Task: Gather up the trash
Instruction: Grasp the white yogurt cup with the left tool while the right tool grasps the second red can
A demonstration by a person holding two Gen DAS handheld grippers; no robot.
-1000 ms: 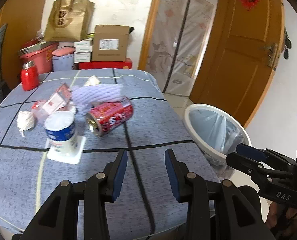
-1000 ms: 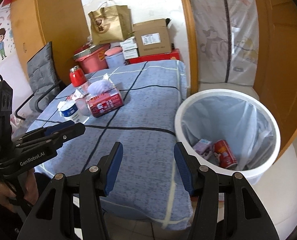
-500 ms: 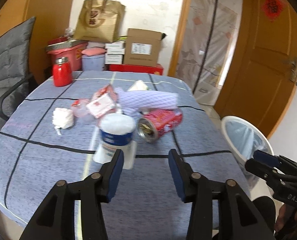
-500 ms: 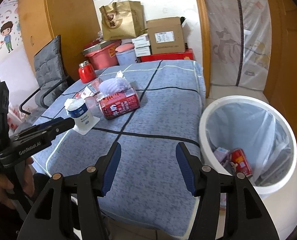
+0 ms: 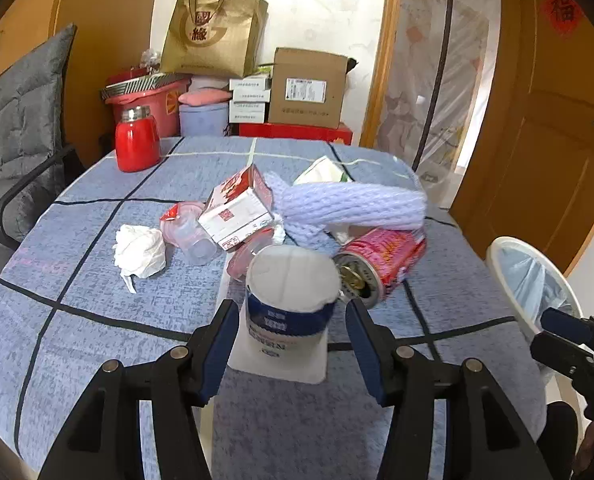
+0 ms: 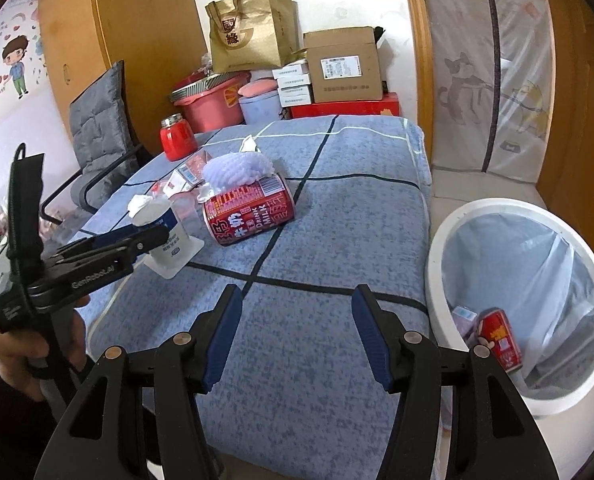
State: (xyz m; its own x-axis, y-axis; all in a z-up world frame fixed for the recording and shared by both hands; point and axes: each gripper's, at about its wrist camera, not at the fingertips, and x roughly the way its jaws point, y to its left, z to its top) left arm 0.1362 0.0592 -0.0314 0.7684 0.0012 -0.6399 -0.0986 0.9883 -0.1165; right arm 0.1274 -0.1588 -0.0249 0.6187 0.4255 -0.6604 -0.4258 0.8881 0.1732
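The left gripper [image 5: 291,340], its blue-padded jaws opening wide, frames a white plastic yoghurt cup with a blue label [image 5: 291,304] that stands upside down on its square white rim on the blue checked tablecloth [image 5: 97,344]. The cup shows between the pads, with a gap on either side; neither pad presses it. Its long axis is upright, dead ahead of the gripper and just beyond the fingertips, so the left hand is plainly the nearer one for this piece.

Just behind the cup lies a red drink can [image 5: 381,260] on its side, mouth towards the camera, under a pale lilac foam-net sleeve [image 5: 349,204]. Beside them sit a small red-and-white carton [image 5: 237,212], a clear plastic cup [image 5: 189,232] and a crumpled white tissue [image 5: 139,250].

The right gripper [image 6: 297,340] hangs with jaws apart and nothing between them over the near edge of the table. The round white waste bin with a clear liner [image 6: 437,264] stands on the floor just to its right, already holding a red can [image 6: 499,336] and a small carton [image 6: 465,314].

The likely next move is a short push forward and a squeeze across the cup's waist.
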